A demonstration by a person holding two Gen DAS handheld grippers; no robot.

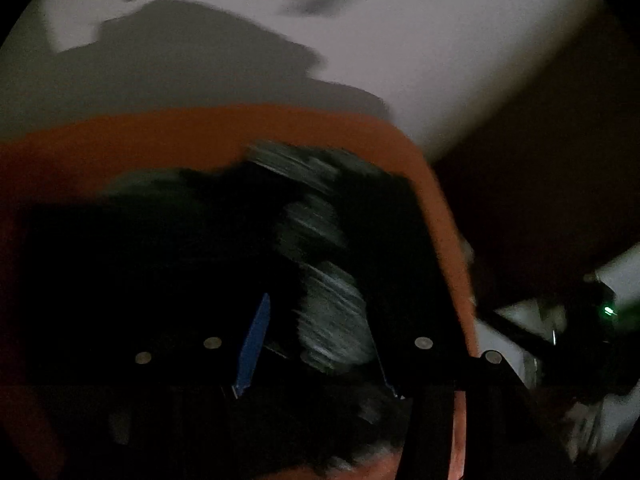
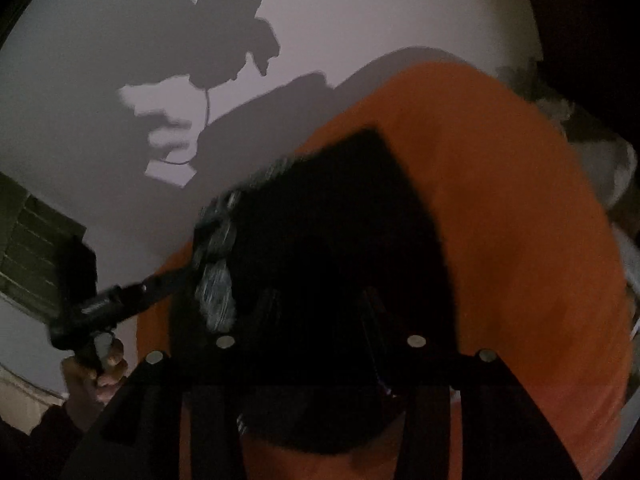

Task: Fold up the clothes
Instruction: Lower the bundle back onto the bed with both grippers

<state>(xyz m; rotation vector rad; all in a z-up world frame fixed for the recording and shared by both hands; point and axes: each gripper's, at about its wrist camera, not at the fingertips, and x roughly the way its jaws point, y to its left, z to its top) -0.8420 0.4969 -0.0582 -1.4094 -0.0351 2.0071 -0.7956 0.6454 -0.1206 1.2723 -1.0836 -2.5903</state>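
Observation:
A black garment (image 1: 200, 248) with a grey-white print (image 1: 332, 320) lies on an orange cloth (image 1: 160, 140); it is blurred and dark. My left gripper (image 1: 318, 312) is over it, its blue pad (image 1: 252, 348) bare, jaws apart, fabric in the gap. In the right wrist view the same garment (image 2: 340, 220) covers the orange cloth (image 2: 500, 200). My right gripper (image 2: 320, 308) is right over it, and its fingers are lost in the dark. The left gripper (image 2: 176, 276) reaches the garment's printed edge from the left, held by a hand (image 2: 96, 376).
The orange cloth rests on a white table (image 1: 420, 40), crossed by shadows of arms and grippers. A green light (image 1: 608, 311) marks the other tool at the right. Grey fabric (image 2: 584, 136) sits past the orange cloth's far right edge. A dark slatted object (image 2: 28, 240) stands left.

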